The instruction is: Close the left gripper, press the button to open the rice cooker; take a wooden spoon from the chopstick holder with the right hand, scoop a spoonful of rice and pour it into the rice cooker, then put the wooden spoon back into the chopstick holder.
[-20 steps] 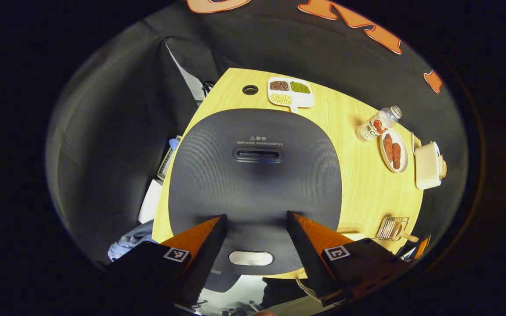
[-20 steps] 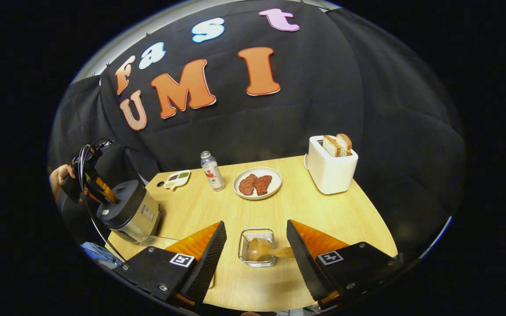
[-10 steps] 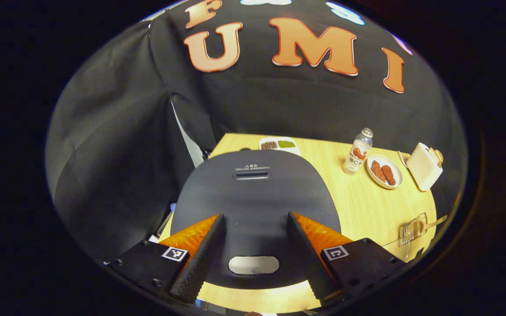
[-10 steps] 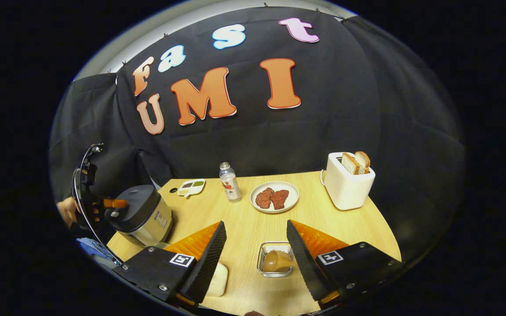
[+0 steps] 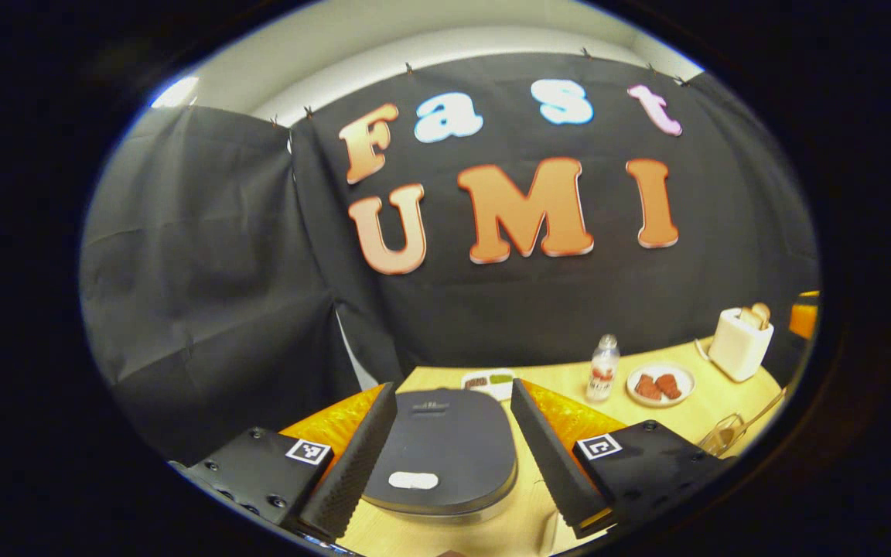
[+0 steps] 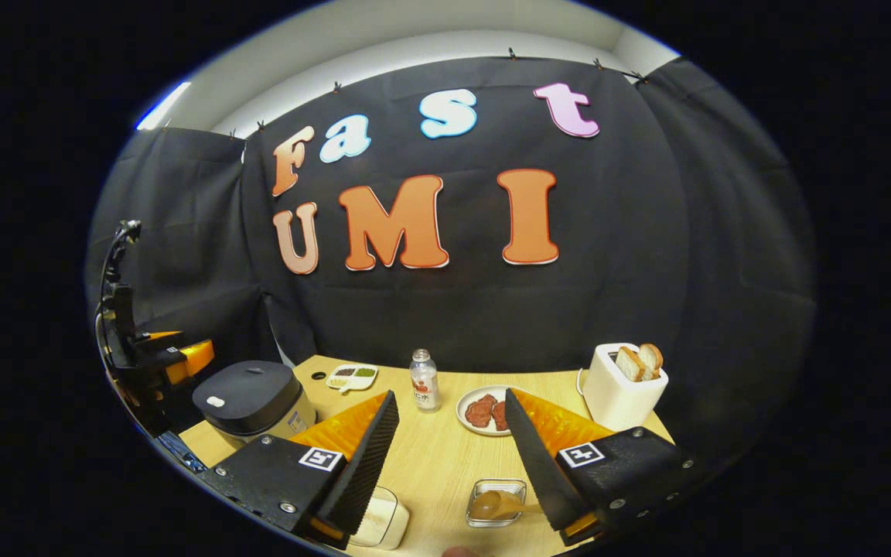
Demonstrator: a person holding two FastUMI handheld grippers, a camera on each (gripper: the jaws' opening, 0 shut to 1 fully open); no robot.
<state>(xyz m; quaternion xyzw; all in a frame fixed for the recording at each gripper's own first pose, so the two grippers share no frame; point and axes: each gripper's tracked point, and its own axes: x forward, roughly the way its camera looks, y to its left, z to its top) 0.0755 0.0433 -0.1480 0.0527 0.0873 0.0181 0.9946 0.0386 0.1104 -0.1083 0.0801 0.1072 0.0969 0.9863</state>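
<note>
Behind the right gripper (image 6: pixel 451 452), fingers spread like the left's, its finger half-hides the wooden spoon (image 6: pixel 492 505)

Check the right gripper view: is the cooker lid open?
No: the rice cooker sits with its dark lid flat and shut, the left gripper apart beside it.

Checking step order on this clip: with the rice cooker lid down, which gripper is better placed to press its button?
Left. The left gripper is open, with the rice cooker and its button straight ahead between its fingers. The right gripper faces the wooden spoon in the chopstick holder.
</note>
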